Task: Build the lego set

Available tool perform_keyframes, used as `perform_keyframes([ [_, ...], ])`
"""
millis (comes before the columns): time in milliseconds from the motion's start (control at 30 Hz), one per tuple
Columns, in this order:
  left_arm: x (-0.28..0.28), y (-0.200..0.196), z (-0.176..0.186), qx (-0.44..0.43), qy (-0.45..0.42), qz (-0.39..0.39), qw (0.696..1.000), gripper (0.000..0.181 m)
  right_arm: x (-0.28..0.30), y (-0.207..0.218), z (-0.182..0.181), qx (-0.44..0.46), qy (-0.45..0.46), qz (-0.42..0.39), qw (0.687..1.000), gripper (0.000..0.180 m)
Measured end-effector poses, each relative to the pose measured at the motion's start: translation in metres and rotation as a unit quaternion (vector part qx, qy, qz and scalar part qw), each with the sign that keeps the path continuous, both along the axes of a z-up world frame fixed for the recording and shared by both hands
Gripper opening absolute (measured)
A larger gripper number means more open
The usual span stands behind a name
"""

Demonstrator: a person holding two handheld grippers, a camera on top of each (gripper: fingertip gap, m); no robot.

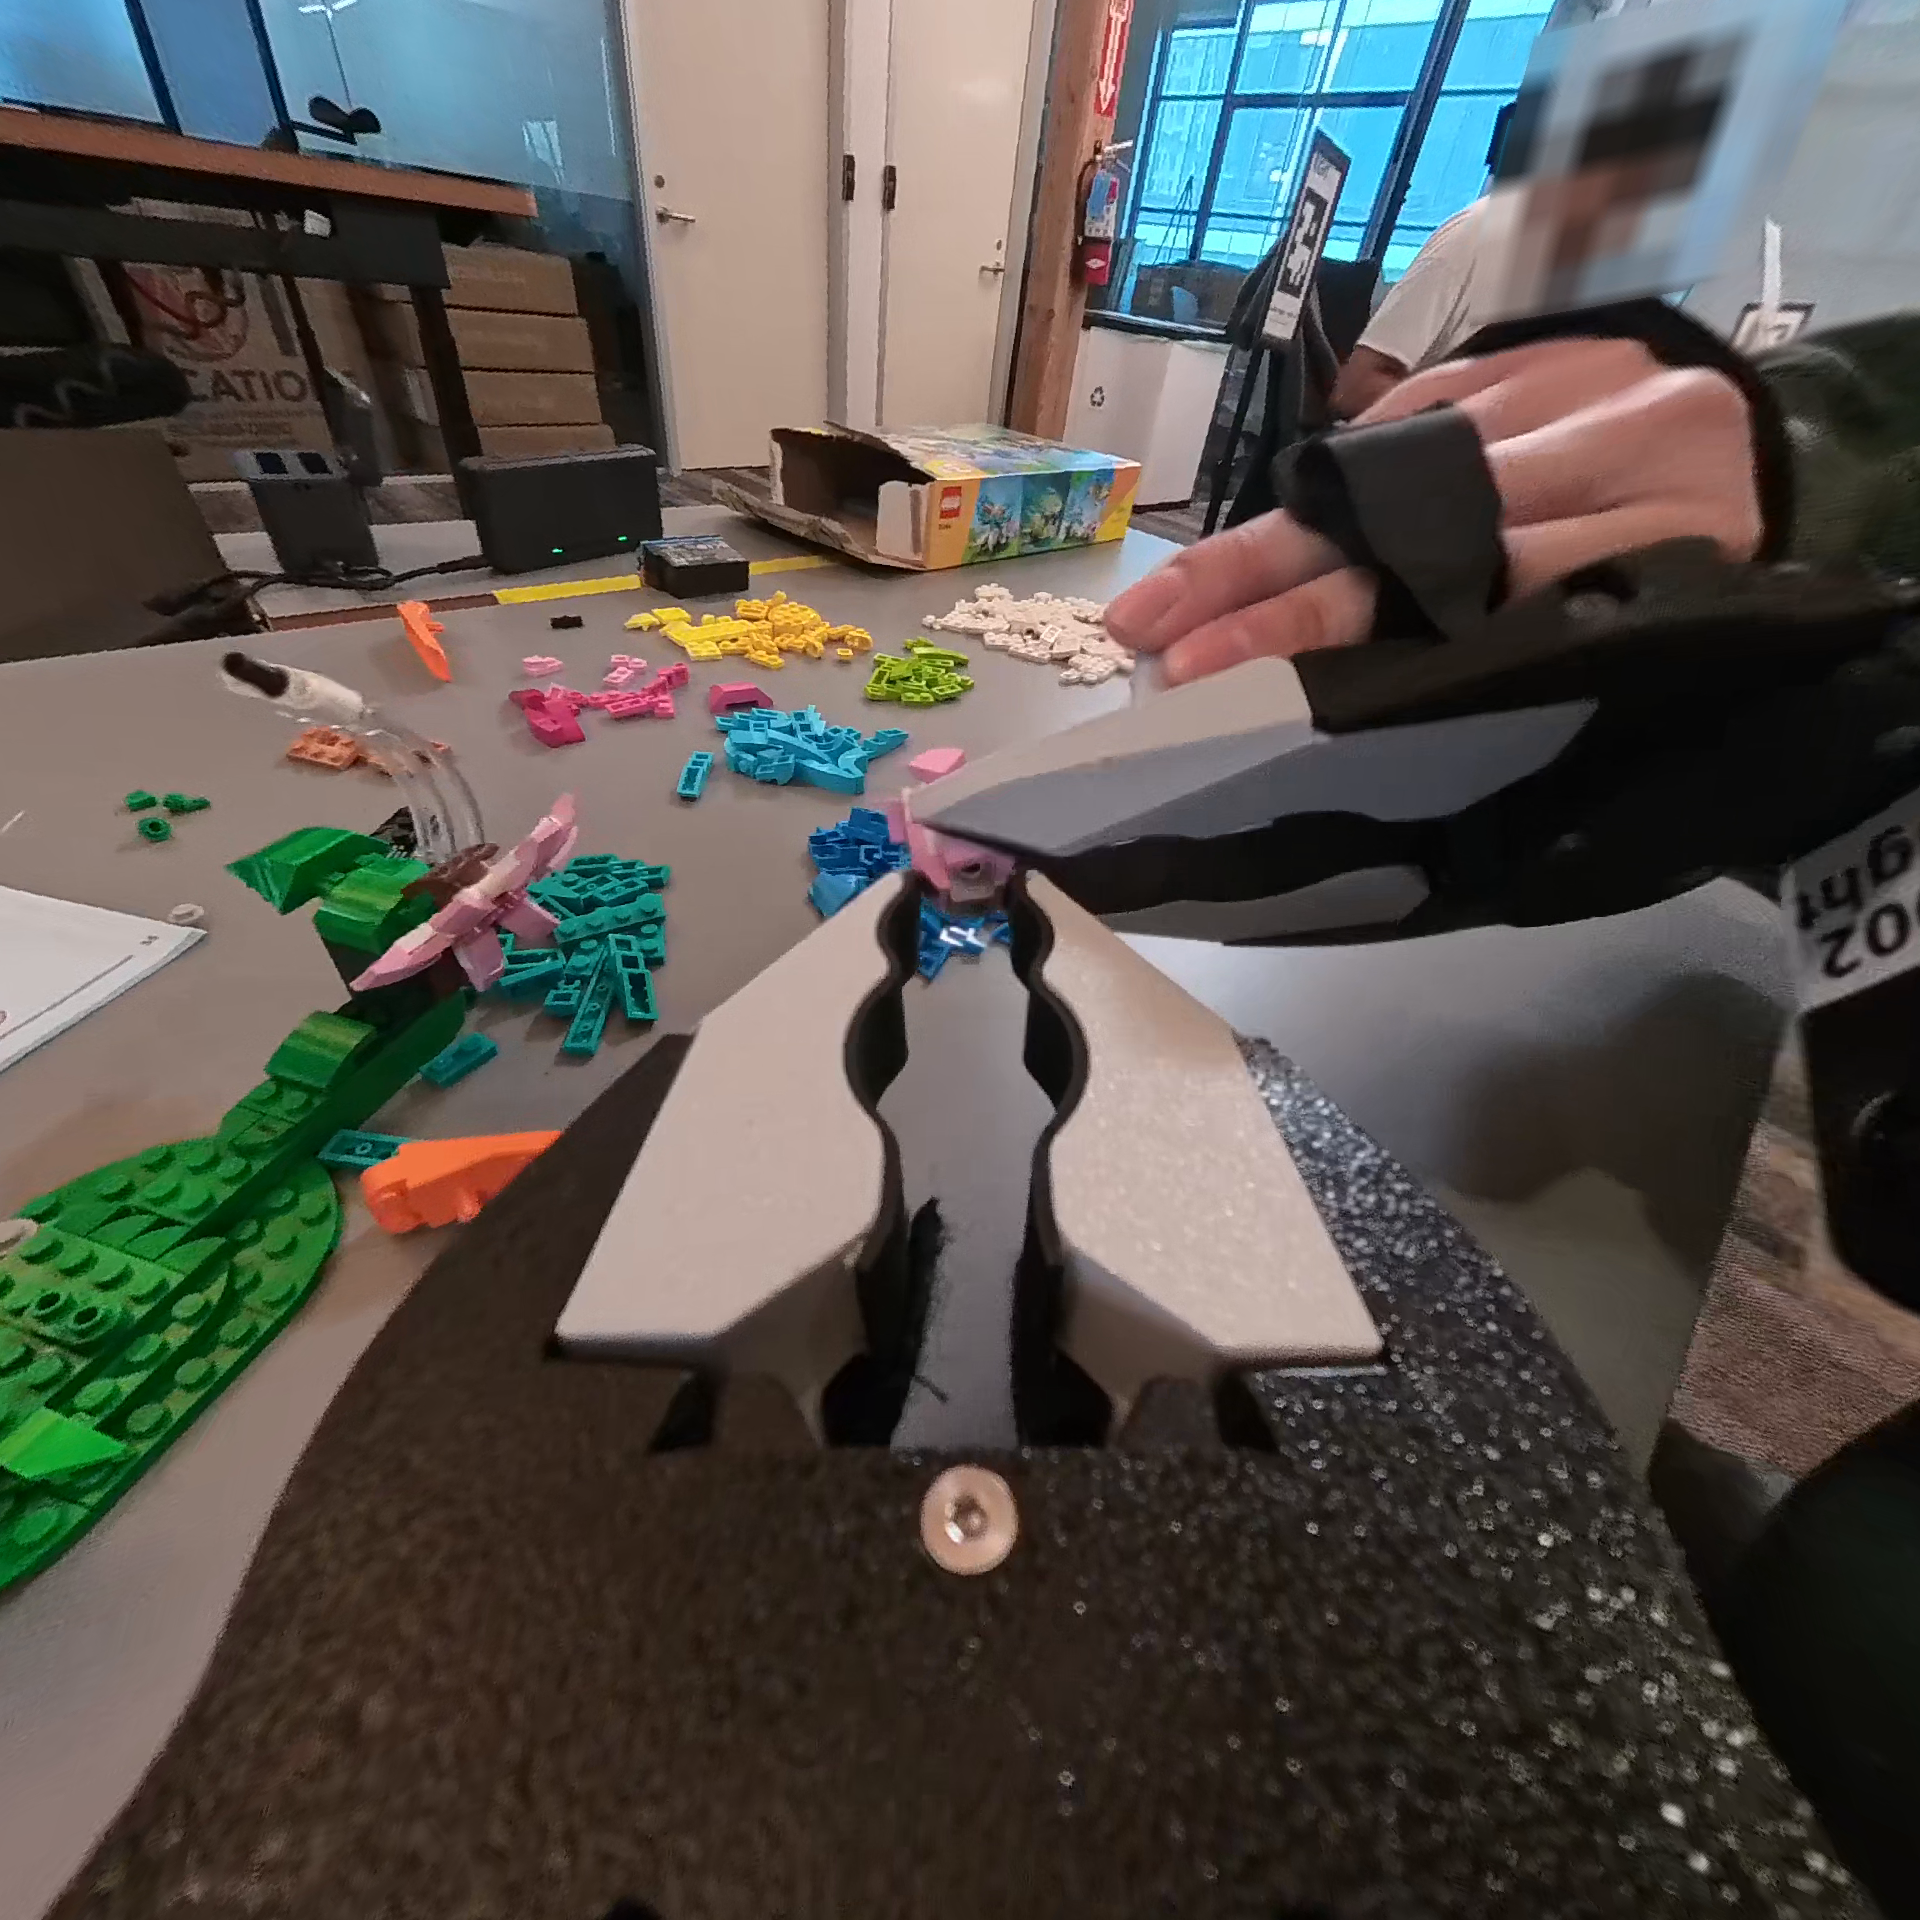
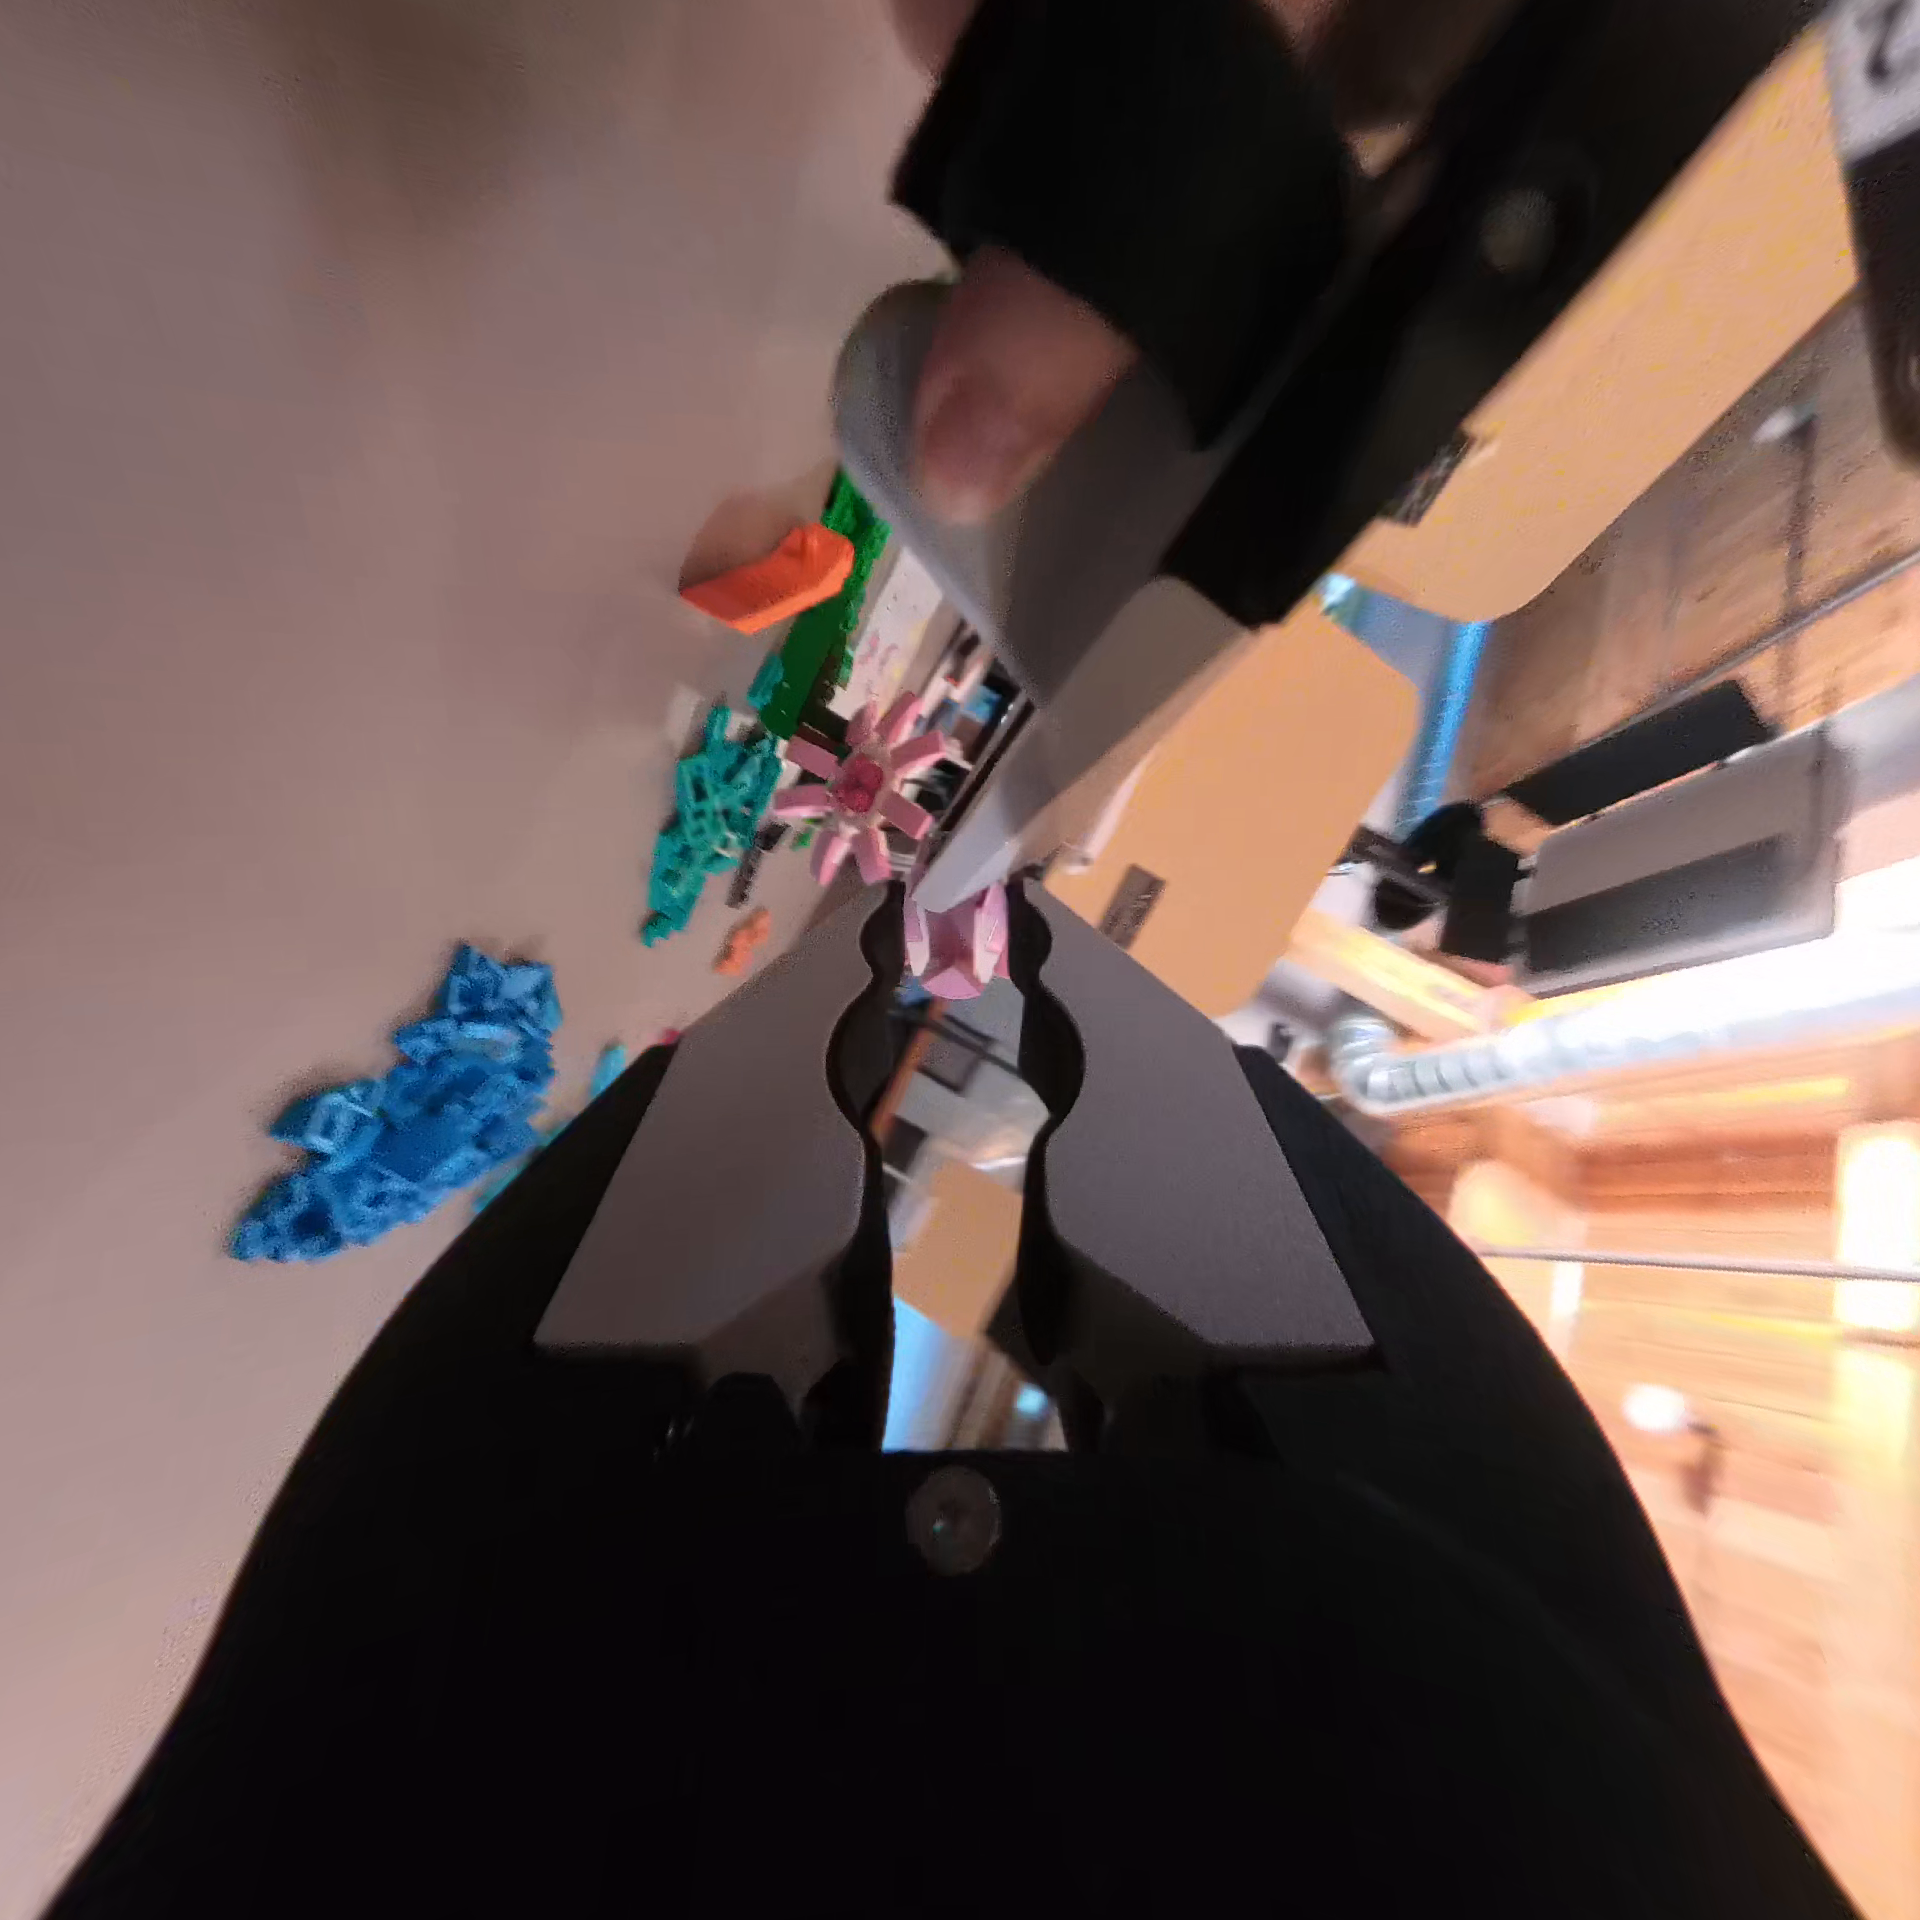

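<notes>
My left gripper [image 1: 961, 891] is shut on a small pink lego piece [image 1: 961, 864] held above the grey table [image 1: 1299, 997]. My right gripper [image 1: 920, 826] comes in from the right and its tips close on the same piece. In the right wrist view the pink piece [image 2: 958, 948] sits between my right gripper's tips [image 2: 958, 920], and the left gripper [image 2: 948, 885] touches it from above. A green lily-pad build [image 1: 156, 1247] with a pink flower [image 1: 478, 914] lies at the left; the flower also shows in the right wrist view [image 2: 862, 792].
Sorted brick piles lie on the table: teal [image 1: 597, 935], blue [image 1: 852, 847], light blue [image 1: 800, 748], magenta [image 1: 603, 701], yellow [image 1: 758, 629], lime [image 1: 920, 670], white [image 1: 1039, 629]. An orange piece [image 1: 447, 1174] lies by the build. The lego box [image 1: 966, 499] is at the back, an instruction sheet [image 1: 62, 966] at the left.
</notes>
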State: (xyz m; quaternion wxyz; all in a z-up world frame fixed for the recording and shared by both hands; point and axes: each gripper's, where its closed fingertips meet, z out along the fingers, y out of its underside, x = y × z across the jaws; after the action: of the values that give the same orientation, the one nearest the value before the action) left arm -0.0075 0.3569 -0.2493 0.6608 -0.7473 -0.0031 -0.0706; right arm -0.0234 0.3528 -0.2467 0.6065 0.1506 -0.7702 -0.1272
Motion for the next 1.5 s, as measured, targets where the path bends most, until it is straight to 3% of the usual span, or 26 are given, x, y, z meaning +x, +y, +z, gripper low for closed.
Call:
perform_keyframes([
  [133, 0.001, -0.001, 0.002, 0.006, -0.011, -0.011, 1.000, 0.015, 0.000, 0.001, 0.000, -0.172, -0.031, -0.028, 0.984, 0.018],
  [267, 0.004, -0.007, 0.013, 0.046, -0.006, -0.029, 0.999, 0.016, 0.003, 0.000, 0.006, -0.383, -0.053, -0.032, 0.922, 0.016],
  [533, 0.006, -0.015, 0.027, 0.107, 0.063, -0.015, 0.992, 0.026, 0.000, -0.001, 0.023, -0.575, -0.031, 0.017, 0.818, 0.016],
  [733, -0.008, -0.010, 0.022, 0.087, 0.046, 0.029, 0.995, 0.037, -0.005, -0.001, 0.025, -0.557, 0.037, 0.034, 0.829, 0.015],
  [1000, -0.007, -0.003, 0.022, 0.086, 0.086, 0.064, 0.990, 0.037, -0.006, 0.012, 0.030, -0.539, 0.121, 0.022, 0.833, 0.016],
  [1267, -0.003, -0.001, 0.025, 0.101, 0.070, 0.048, 0.991, 0.036, 0.000, 0.001, 0.022, -0.441, 0.136, 0.046, 0.886, 0.016],
  [1500, 0.003, 0.005, 0.021, 0.087, 0.089, 0.045, 0.991, 0.027, 0.002, 0.000, 0.021, -0.433, 0.137, 0.050, 0.890, 0.016],
])
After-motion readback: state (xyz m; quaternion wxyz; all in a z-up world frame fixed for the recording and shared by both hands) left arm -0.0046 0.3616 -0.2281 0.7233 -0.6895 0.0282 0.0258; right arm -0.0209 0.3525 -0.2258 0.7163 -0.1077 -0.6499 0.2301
